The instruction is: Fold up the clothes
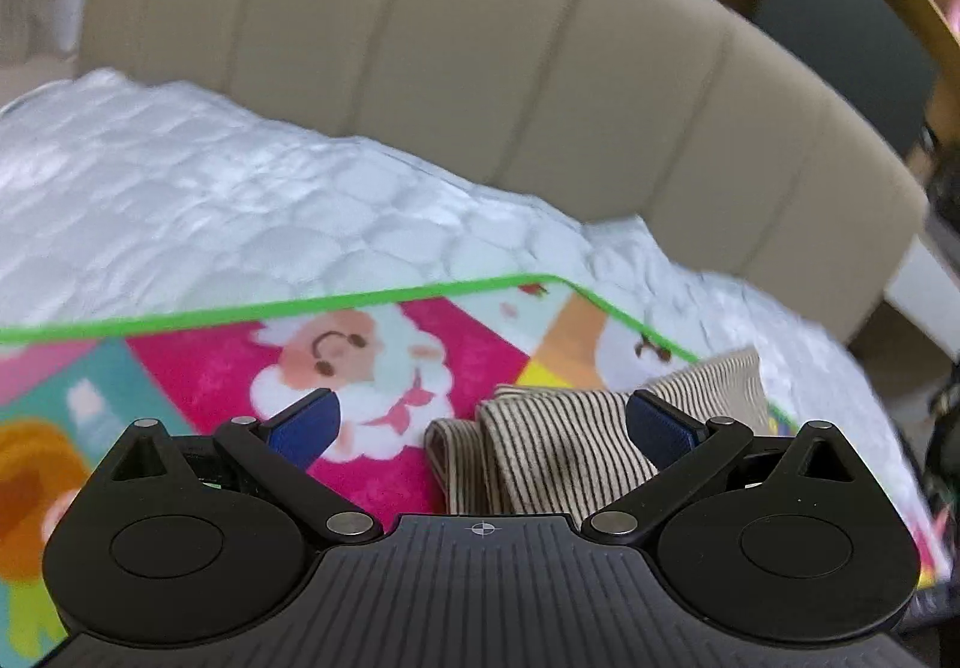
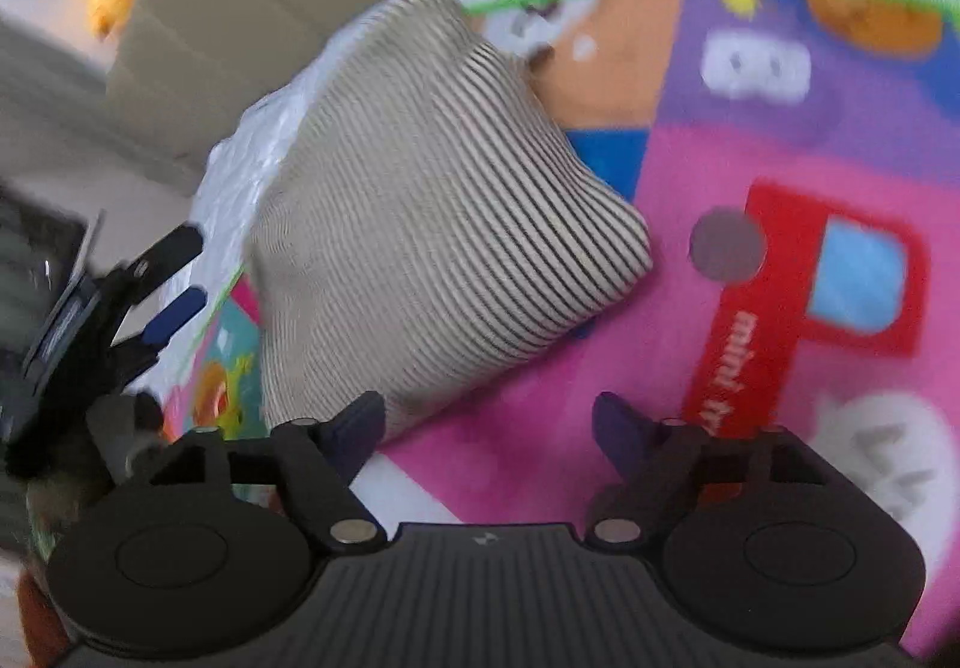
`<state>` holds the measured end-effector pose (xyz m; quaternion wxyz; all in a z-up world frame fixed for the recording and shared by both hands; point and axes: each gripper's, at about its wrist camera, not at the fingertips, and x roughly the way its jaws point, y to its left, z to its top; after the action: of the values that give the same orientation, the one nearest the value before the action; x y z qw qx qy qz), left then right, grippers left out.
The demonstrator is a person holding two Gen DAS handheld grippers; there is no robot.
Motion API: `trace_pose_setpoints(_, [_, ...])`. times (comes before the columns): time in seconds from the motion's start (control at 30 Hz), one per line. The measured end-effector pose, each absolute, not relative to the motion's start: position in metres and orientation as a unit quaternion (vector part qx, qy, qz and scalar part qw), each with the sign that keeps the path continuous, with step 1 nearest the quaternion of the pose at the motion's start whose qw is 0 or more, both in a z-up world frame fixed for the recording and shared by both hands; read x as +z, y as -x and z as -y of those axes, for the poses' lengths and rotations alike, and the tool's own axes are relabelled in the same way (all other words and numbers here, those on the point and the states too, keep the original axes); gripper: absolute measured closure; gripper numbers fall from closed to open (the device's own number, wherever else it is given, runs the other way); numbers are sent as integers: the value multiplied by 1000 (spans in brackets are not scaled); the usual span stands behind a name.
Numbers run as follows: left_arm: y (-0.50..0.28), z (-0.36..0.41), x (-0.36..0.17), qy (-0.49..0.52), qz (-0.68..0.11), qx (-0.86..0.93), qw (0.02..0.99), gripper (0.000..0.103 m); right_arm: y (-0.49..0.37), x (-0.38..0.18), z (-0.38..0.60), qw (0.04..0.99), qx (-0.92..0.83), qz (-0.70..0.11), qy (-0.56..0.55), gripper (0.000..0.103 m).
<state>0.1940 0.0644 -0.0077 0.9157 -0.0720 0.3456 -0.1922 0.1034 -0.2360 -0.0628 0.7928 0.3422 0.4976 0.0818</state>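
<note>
Both my claws are spread, gripping nothing: left gripper [image 1: 483,428], right gripper [image 2: 487,425]. Striped shirt [image 2: 432,224] lies folded in a bundle just ahead of them, on the cartoon play mat [image 2: 690,176] near its green-edged corner. Mat sits on the white quilt [image 1: 240,200]; beige headboard [image 1: 480,68] behind.

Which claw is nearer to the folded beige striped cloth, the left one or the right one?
The left, though not by much. The left claw is open right over the folded beige striped cloth. The right claw is open beside its edge, above the colourful cartoon mat.
</note>
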Motion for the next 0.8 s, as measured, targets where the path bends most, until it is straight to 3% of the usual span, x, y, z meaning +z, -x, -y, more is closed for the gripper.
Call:
trace_pose_setpoints(0.1, [-202,-50,-5,30,-356,-243,902,0,-118,-68,243,786,83,-482,-379,39])
trace_pose_setpoints(0.4, [-235,-3,-28,-39,-400,-316,860,0,-166,-61,267,825,67,-427,-364,39])
trace_pose_setpoints(0.63, [-257,-4,-66,45,-448,-322,833,0,-172,-68,280,845,79,-406,-340,33])
trace_pose_setpoints(0.8, [-235,-2,-71,71,-434,-319,839,0,-176,-68,276,852,95,-409,-314,32])
